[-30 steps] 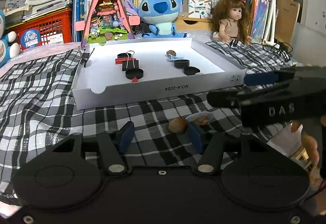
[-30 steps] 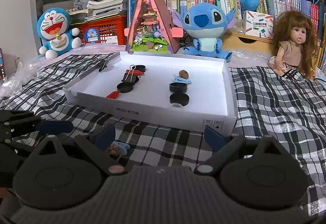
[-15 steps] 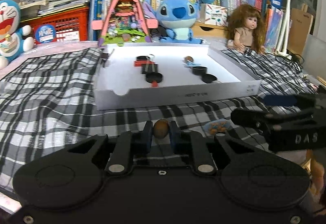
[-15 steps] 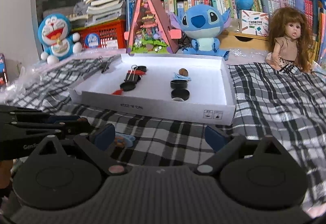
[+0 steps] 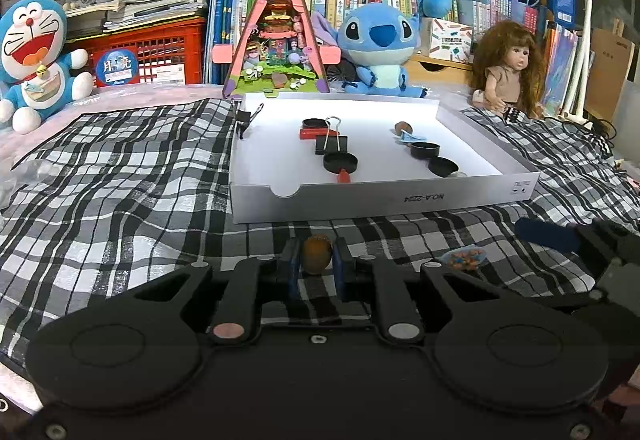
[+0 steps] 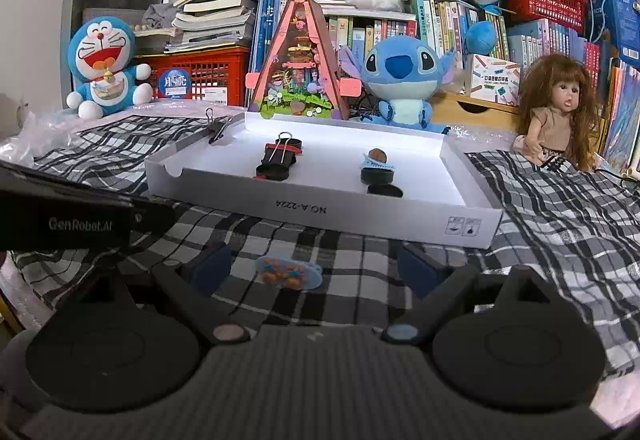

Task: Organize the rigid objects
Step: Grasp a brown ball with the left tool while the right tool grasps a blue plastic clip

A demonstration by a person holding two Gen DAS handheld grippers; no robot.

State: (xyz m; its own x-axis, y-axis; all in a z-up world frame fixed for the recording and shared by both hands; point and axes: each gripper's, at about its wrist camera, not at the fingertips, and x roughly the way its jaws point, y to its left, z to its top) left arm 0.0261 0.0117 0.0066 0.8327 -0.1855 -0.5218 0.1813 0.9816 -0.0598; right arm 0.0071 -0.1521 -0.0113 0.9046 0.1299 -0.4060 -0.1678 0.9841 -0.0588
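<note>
- Brown nut (image 5: 316, 253) is sitting pinched in the left gripper (image 5: 316, 260), near the white tray (image 5: 400, 200); lifting clear of its front wall.
- Right gripper (image 6: 316, 268), jaws just narrowing slightly, is straddling the blue clip (image 6: 289, 271) on the cloth, not touching; centring before squeezing.

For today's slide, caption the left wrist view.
Left gripper shut on a brown nut before the white tray.

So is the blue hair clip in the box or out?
Out: the clip lies on the checked cloth before the box.
</note>
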